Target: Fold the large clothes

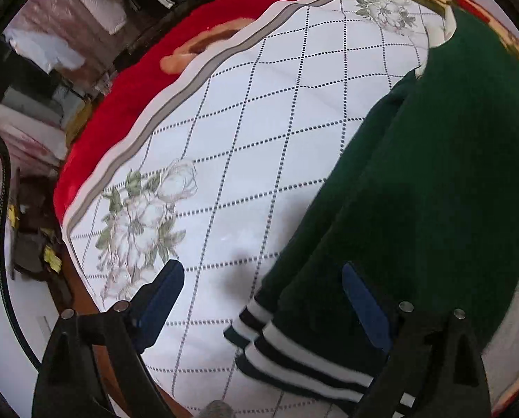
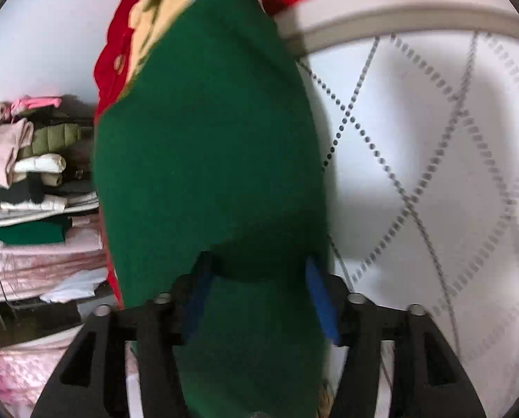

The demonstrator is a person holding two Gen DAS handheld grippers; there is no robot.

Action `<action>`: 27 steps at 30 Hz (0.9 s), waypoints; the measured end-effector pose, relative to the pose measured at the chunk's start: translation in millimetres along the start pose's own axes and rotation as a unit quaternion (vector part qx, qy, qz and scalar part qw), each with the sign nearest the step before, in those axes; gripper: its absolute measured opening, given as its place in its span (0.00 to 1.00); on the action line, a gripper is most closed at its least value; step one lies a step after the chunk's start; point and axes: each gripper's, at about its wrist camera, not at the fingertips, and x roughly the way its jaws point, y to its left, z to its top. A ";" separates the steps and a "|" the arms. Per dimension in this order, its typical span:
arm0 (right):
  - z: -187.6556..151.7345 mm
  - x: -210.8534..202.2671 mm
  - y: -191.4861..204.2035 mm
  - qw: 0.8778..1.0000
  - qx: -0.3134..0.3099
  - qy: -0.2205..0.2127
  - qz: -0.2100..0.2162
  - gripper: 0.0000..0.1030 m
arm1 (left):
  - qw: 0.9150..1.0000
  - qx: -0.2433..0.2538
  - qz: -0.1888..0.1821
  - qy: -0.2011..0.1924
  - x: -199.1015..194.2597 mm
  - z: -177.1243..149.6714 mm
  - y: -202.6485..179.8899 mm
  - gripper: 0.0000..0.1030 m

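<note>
Left wrist view: left claw (image 1: 263,299) spread wide, its 2 blue pads apart and gripping nothing, above the white quilted sheet (image 1: 245,139) with dotted diamond lines and printed flowers. The dark green sweater (image 1: 433,174) lies on the sheet at right, folded lengthwise; its striped cuffs (image 1: 287,348) lie between the pads, the right pad (image 1: 365,304) over green cloth. A red blanket (image 1: 127,111) shows beyond the sheet's grey border. Right wrist view: right claw (image 2: 259,299) with its pads pressed against a bunched part of the sweater (image 2: 207,139), holding it. A pile of folded clothes (image 2: 40,181) sits at left, well apart
</note>
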 end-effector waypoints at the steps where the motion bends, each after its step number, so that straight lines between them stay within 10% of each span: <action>1: 1.4 6.0 -2.5 1.000 0.005 -0.002 0.008 0.62 | 1.000 -0.003 0.003 -0.004 -0.7 4.3 1.2 0.91; 13: 2.5 22.9 -12.5 1.000 0.016 -0.011 0.008 0.62 | 0.999 0.006 0.037 -0.027 -4.5 22.3 0.8 0.91; 17: -1.5 18.1 -5.3 0.999 0.015 -0.024 -0.023 0.31 | 0.999 0.009 0.035 -0.013 0.8 21.3 -6.9 0.91; 27: -145.4 -84.1 -74.8 0.978 0.166 -0.115 -0.049 0.18 | 0.999 0.009 0.033 -0.011 -11.0 11.4 1.4 0.91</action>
